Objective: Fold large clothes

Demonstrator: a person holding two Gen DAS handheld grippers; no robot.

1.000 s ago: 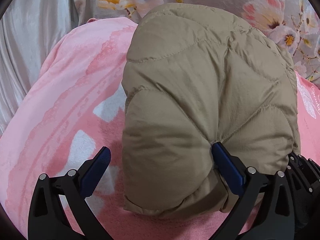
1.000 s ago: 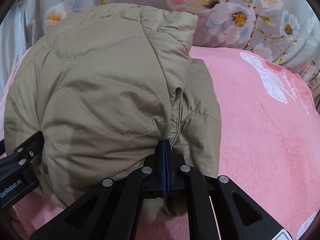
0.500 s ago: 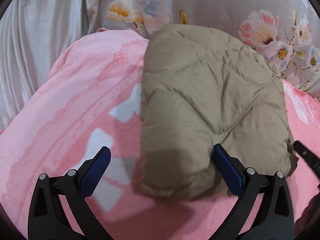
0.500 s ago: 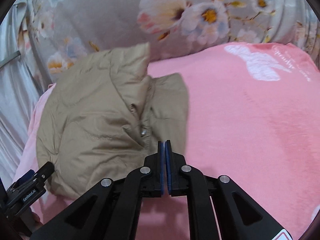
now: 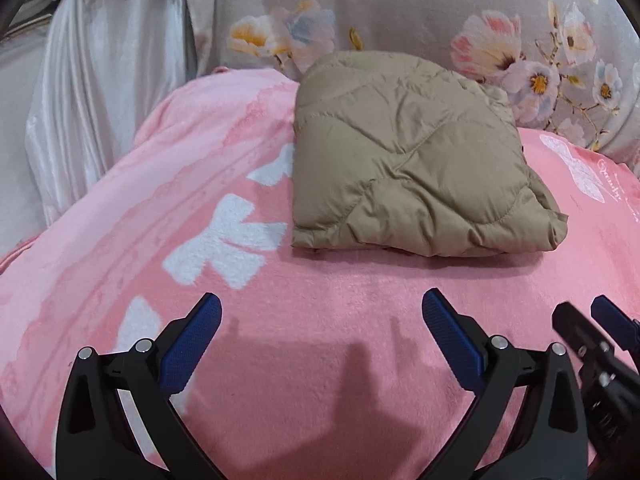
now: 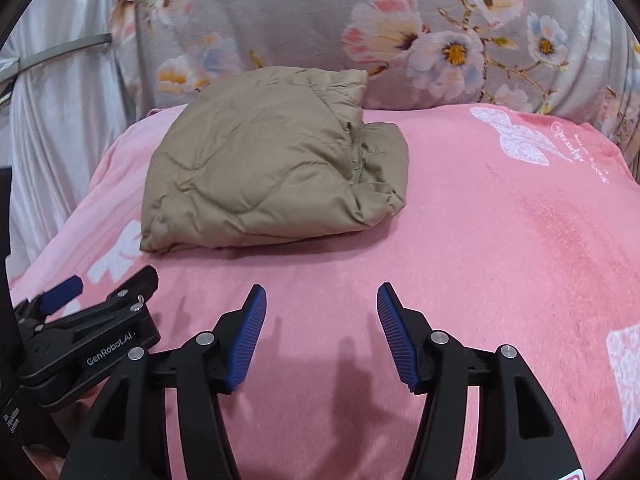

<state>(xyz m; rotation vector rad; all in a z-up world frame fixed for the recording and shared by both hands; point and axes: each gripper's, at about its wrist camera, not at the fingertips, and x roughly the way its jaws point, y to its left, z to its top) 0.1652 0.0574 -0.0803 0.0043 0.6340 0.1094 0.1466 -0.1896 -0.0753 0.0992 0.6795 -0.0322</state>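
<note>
A tan quilted puffer jacket [image 5: 412, 160] lies folded in a compact bundle on the pink blanket [image 5: 320, 320]; it also shows in the right wrist view [image 6: 268, 160]. My left gripper [image 5: 322, 312] is open and empty, held back from the jacket's near edge. My right gripper [image 6: 322, 304] is open and empty, also short of the jacket. The right gripper shows at the right edge of the left wrist view [image 5: 600, 344]; the left gripper shows at the left of the right wrist view [image 6: 88, 320].
A grey floral cushion or cover [image 6: 400, 20] rises behind the jacket. A white satin curtain [image 5: 100, 100] hangs at the left. The pink blanket [image 6: 500, 240] with white prints spreads to the right.
Both grippers have pulled back from the jacket. The right gripper let go of the jacket and opened. The jacket now lies flat and folded on the blanket.
</note>
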